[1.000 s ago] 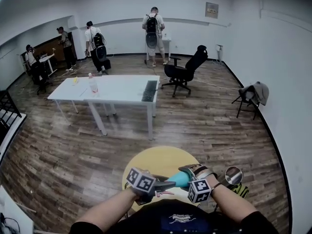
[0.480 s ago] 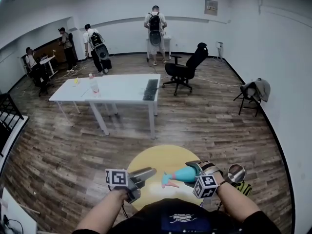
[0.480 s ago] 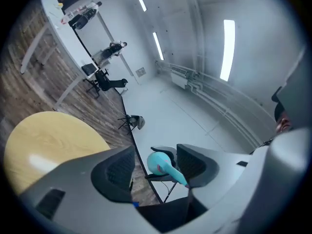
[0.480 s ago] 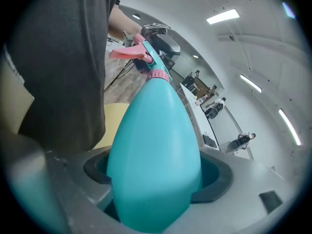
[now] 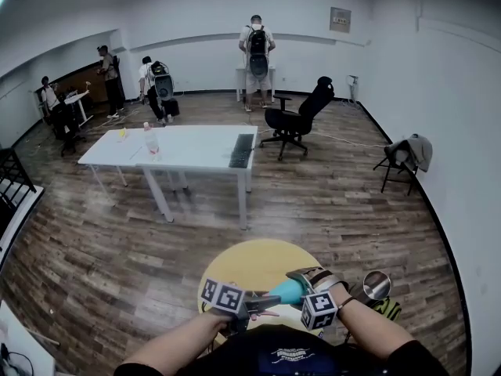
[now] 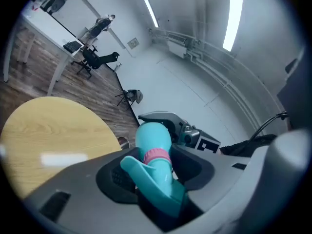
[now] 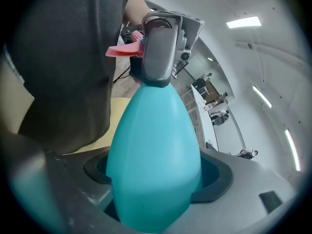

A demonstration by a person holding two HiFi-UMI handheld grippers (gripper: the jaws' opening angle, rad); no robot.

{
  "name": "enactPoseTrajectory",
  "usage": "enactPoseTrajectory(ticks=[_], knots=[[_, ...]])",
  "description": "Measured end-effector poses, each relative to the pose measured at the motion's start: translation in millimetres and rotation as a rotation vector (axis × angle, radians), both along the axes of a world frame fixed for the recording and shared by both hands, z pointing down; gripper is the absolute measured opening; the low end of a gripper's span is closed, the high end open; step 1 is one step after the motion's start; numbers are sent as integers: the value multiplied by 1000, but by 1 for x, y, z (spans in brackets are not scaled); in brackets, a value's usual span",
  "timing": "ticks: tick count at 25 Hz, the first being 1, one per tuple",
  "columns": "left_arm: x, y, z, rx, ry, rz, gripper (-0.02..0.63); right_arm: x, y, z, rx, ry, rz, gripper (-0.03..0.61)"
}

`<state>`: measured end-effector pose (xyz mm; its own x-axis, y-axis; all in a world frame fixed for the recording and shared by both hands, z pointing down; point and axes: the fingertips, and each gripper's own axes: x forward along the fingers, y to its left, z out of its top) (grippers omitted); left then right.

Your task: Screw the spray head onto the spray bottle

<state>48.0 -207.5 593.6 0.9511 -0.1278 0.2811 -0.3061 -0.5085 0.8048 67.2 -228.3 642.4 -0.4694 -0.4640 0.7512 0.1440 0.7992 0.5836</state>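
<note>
The bottle [image 7: 156, 150] is clamped by its body in your right gripper [image 5: 308, 278], over the near edge of the yellow table [image 5: 250, 258]. The head [image 6: 155, 177] sits on its neck, between your left gripper's [image 5: 252, 304] jaws, which have just been closing and now pinch it.

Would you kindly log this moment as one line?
right gripper: holds spray bottle | left gripper: jaws just closing on spray head | stage: spray head on spray bottle
</note>
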Motion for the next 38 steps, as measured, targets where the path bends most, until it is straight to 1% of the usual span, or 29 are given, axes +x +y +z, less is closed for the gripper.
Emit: enactPoseTrajectory(ticks=[2, 4, 6, 7, 8, 10, 12, 13, 14, 15, 16, 17, 19, 21, 22, 23, 25, 26, 27, 29, 31, 33, 34, 36, 38], knots=[[2, 2, 2, 37, -48, 41, 229, 1, 3, -1, -16, -8, 9, 454], [3, 3, 0, 65, -69, 64, 233, 1, 4, -5, -27, -11, 14, 454], [4, 2, -2, 67, -59, 55, 236, 2, 4, -6, -35, -13, 12, 454], [4, 2, -4, 54, -38, 37, 241, 2, 4, -6, -40, -19, 10, 454], [2, 0, -7, 36, -5, 12, 247, 2, 5, -7, -48, -30, 11, 454], [-7, -7, -19, 1, 92, -67, 260, 3, 6, -8, -75, -67, 29, 454], [-30, -21, -30, -41, 197, -169, 308, 12, 3, -4, -101, -103, 75, 454], [-46, -29, -33, -59, 234, -220, 328, 20, 0, -1, -107, -108, 100, 454], [-62, -35, -32, -72, 255, -266, 328, 28, -3, 2, -107, -104, 119, 454], [-77, -38, -30, -84, 261, -301, 336, 34, -4, 5, -103, -97, 133, 454], [-87, -40, -27, -97, 255, -321, 336, 39, -5, 7, -96, -88, 140, 454], [-91, -38, -24, -112, 245, -322, 337, 41, -6, 7, -89, -79, 140, 454], [-79, -30, -17, -143, 225, -268, 346, 33, -5, 3, -66, -65, 116, 454], [-47, -15, -11, -180, 196, -173, 347, 12, -3, -3, -32, -60, 66, 454], [-28, -8, -10, -172, 181, -117, 347, 2, -3, -5, -12, -53, 42, 454], [-12, -3, -8, -131, 152, -65, 341, -3, -4, -4, 9, -32, 24, 454], [4, 3, 1, -6, 23, 6, 248, 3, -7, 5, 34, 30, -8, 454], [6, 6, 4, 37, -37, 34, 238, 5, -4, 6, 26, 40, -20, 454], [7, 9, 6, 62, -78, 59, 238, 3, 1, 3, 9, 30, -25, 454], [7, 10, 6, 99, -118, 96, 241, -2, 7, -4, -13, 5, -22, 454], [7, 8, 6, 123, -130, 105, 245, -4, 6, -3, -17, 2, -15, 453], [5, 6, 4, 106, -101, 79, 250, -3, 5, -3, -28, 1, -10, 453], [3, 5, 1, 87, -65, 52, 258, -3, 6, -4, -35, -6, -7, 453], [-7, -2, -13, 45, 49, -33, 273, -2, 6, -6, -55, -43, 14, 453], [-29, -15, -27, -9, 172, -141, 300, 6, 3, -4, -71, -78, 55, 453]])
